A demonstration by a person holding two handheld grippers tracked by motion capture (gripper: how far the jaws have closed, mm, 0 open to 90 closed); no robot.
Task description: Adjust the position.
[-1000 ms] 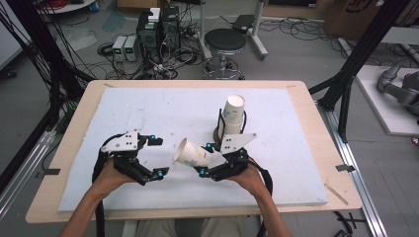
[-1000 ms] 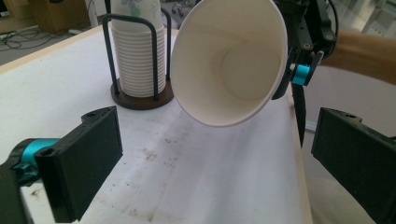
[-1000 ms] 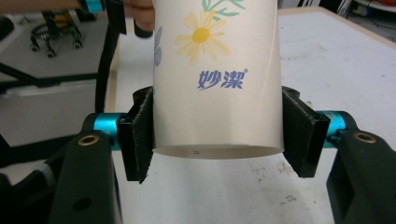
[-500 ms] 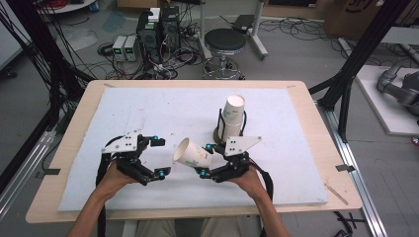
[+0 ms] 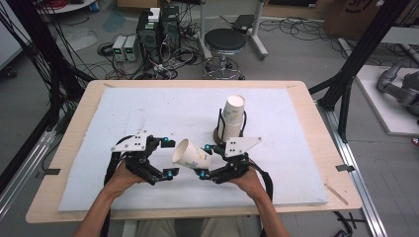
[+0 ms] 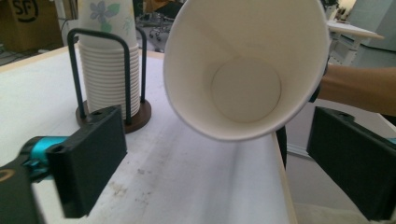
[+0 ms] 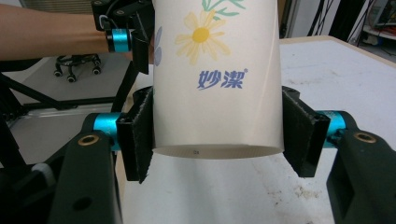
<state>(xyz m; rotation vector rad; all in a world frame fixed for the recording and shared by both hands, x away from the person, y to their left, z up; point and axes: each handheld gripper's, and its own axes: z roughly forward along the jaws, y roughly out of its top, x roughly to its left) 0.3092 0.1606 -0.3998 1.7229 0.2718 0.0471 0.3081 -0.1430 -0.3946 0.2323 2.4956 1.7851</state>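
Note:
A white paper cup (image 5: 191,154) with a flower print lies on its side above the mat, its open mouth toward the left. My right gripper (image 5: 204,160) is shut on its base end; in the right gripper view both pads (image 7: 137,140) press the cup (image 7: 217,70). My left gripper (image 5: 169,158) faces the mouth, jaws open and just been closing, with the cup's rim (image 6: 247,70) just ahead of the tips and untouched. My left gripper (image 6: 219,158) looks straight into the cup. A stack of like cups (image 5: 232,116) stands in a black wire holder behind.
A white foam mat (image 5: 148,113) covers the wooden table (image 5: 306,106). The cup holder's round brown base (image 6: 137,116) sits on the mat right of middle. Beyond the far edge are a stool (image 5: 225,42) and electronics with cables (image 5: 158,29) on the floor.
My left gripper has shifted a little to the right, closer to the cup's mouth, and its jaws have narrowed slightly. The right gripper and its cup have stayed put.

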